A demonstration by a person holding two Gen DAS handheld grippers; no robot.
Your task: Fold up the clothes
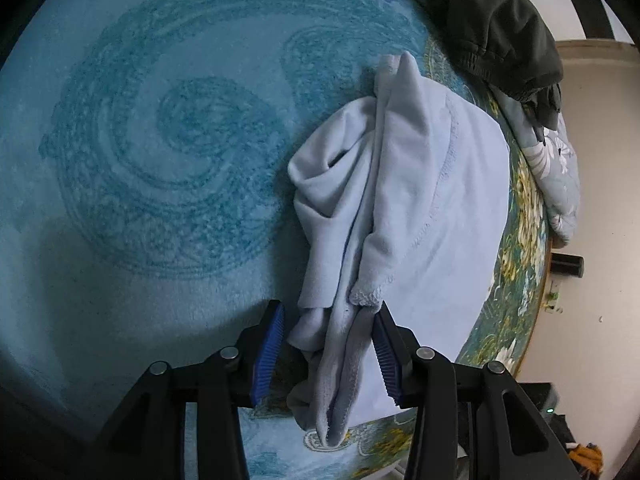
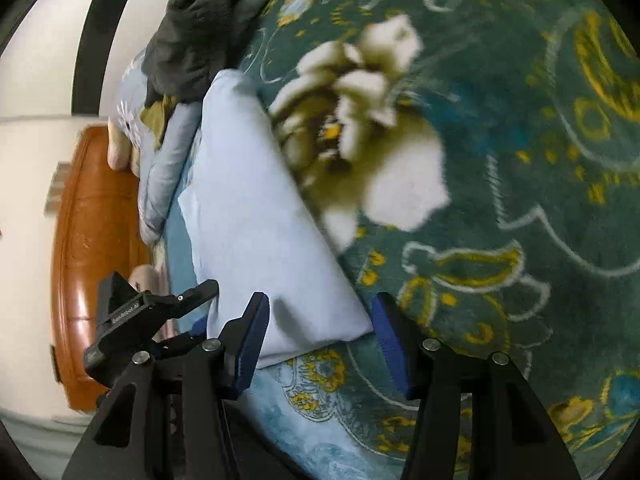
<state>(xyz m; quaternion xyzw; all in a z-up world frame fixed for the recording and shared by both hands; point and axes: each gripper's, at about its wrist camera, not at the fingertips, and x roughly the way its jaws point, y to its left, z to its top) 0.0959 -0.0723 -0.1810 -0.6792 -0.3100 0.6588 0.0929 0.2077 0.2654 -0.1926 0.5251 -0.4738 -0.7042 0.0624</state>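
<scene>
Your pale blue garment (image 1: 404,200) lies on the patterned blanket (image 1: 160,140) that covers the bed, near its edge, with a dark garment (image 1: 492,24) heaped farther along that edge. It is only partly folded: the right half looks flat, but the left half is bunched into loose rolls.

Your left gripper (image 1: 330,354) has its jaws apart with a twisted rope of the fabric hanging between them; the blue pads do not appear to press on it. Close now and you likely pinch several layers at once, so any pull drags the whole bundle and undoes the flat half.

Your right gripper (image 2: 320,344) also has its jaws apart, straddling the near corner of the garment (image 2: 256,216) without clamping it. That view is smeared by motion, so a hasty close may catch only the top layer, or blanket pile along with it.

The 2 grippers sit close together, and the left one shows just beside the right jaw. The garment also lies near the bed's edge, so a sideways tug could slide it off.
</scene>
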